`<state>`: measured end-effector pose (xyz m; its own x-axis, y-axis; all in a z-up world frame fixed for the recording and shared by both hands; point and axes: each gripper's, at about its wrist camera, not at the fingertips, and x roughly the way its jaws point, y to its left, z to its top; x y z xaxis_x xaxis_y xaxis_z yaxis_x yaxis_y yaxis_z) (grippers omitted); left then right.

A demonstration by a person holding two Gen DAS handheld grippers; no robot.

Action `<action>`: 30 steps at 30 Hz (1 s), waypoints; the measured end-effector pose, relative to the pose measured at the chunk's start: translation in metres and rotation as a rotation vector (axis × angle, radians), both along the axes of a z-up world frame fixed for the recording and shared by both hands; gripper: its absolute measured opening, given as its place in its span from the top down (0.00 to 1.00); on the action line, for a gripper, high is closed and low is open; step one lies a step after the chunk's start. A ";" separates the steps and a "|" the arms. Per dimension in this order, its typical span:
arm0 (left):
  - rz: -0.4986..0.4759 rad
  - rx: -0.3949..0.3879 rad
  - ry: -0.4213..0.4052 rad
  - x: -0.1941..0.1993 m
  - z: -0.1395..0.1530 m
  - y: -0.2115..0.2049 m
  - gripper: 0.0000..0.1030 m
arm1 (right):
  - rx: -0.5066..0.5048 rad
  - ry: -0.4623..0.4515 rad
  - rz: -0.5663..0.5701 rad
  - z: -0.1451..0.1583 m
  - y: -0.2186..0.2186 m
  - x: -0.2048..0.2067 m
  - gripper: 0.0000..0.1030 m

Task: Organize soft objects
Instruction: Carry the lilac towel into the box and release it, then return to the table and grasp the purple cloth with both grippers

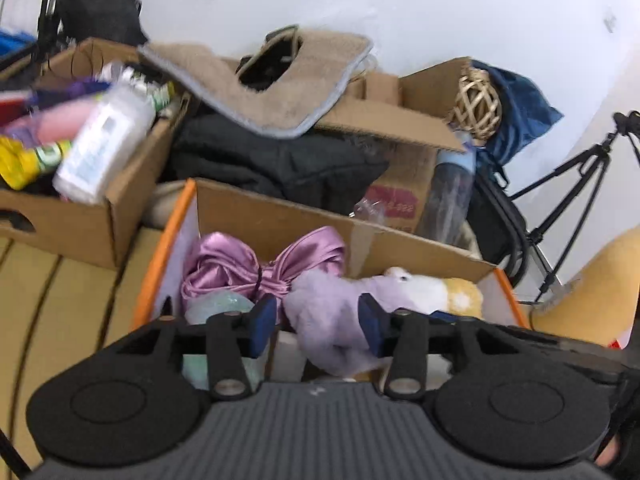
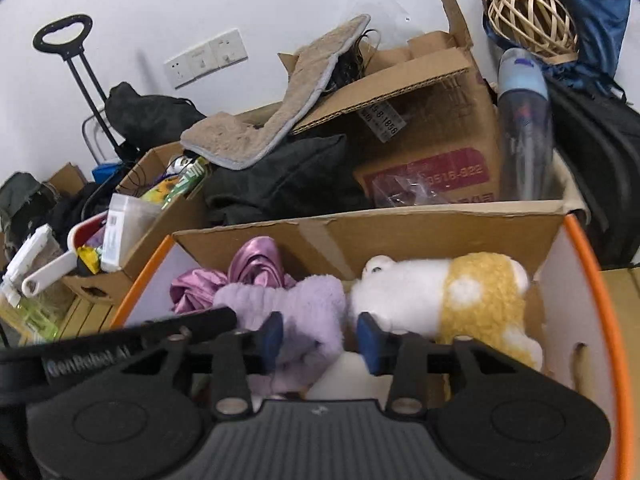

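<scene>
lilac plush (image 1: 340, 312) between parted left tongs (image 1: 316, 322), seemingly untouched

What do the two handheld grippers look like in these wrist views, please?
Both look alike. The left gripper and the right gripper each have a dark grey ribbed body, two round black discs at the sides, and black link arms with silver pins leading to two fingers tipped with blue pads. In the right wrist view, the left gripper's black side carries white lettering.

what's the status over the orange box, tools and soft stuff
Left tool open, right tool open. Lilac plush between both, unpinched, in orange box beside satin cloth and white-yellow plush. Nothing blocking.
</scene>
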<state>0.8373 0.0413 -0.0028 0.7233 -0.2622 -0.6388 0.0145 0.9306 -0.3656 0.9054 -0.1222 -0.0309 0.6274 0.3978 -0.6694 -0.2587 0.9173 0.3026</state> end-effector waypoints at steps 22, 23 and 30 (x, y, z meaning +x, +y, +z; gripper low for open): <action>-0.018 0.192 -0.429 -0.401 0.074 -0.012 0.13 | -0.064 -0.489 -0.017 0.111 -0.097 -0.368 0.35; -0.027 0.198 -0.434 -0.421 0.066 -0.015 0.12 | -0.068 -0.501 -0.006 0.102 -0.098 -0.390 0.35; -0.069 0.211 -0.391 -0.537 0.012 -0.030 0.07 | -0.037 -0.509 0.022 0.042 -0.101 -0.529 0.23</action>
<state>0.3000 0.0109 0.0089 0.9065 -0.2113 -0.3656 0.1782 0.9763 -0.1225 0.3759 -0.2235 0.0112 0.8694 0.3966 -0.2946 -0.3844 0.9177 0.1008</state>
